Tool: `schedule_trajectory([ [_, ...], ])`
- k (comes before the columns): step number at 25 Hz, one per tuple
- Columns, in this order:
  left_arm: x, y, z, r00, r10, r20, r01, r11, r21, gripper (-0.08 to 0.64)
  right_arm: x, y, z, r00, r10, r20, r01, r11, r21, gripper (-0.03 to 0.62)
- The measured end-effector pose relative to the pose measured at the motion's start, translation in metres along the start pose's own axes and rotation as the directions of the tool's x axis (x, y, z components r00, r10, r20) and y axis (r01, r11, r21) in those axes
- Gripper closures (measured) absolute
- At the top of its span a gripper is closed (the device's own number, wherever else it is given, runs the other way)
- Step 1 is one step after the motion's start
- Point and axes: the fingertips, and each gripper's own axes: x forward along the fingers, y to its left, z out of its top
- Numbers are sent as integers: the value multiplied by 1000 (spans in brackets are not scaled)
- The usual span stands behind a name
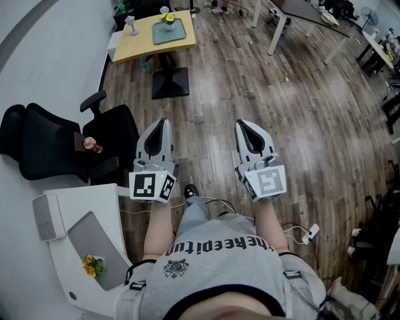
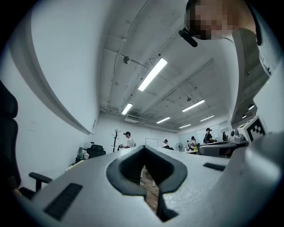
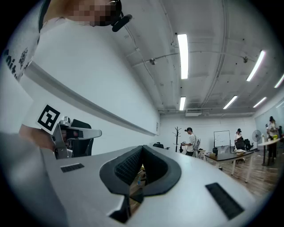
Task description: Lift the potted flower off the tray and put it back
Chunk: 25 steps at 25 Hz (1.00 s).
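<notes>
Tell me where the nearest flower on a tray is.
Head view, lower left: the orange flower sits on the grey tray on the white desk, just below the black office chair.

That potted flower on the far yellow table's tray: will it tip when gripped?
Possibly top-heavy: the potted flower shows blooms above a small pot, so it may tip if grabbed high. Probably light, since it looks small against its tray. Its surface is too distant to judge; it could be slippery.

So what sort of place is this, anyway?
Probably an open-plan office or lab workroom: it has a wood-plank floor, a yellow table, a black office chair and long strip lights overhead.
</notes>
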Motion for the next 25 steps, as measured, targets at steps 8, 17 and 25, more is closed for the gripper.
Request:
schedule_trajectory([
  [8, 7, -2, 1, 1000, 7, 8, -7, 1000, -10, 557, 1, -6, 4, 1000, -3, 8, 3, 1000, -13, 591],
  [17, 42, 24, 1, 1000, -12, 5, 12, 1000, 7, 557, 45, -16, 3, 999, -17, 31, 17, 1000, -8, 592],
  [25, 92, 76, 7, 999, -31, 38, 30, 999, 32, 557, 112, -27, 4, 995, -36, 95, 32, 999, 43, 591],
])
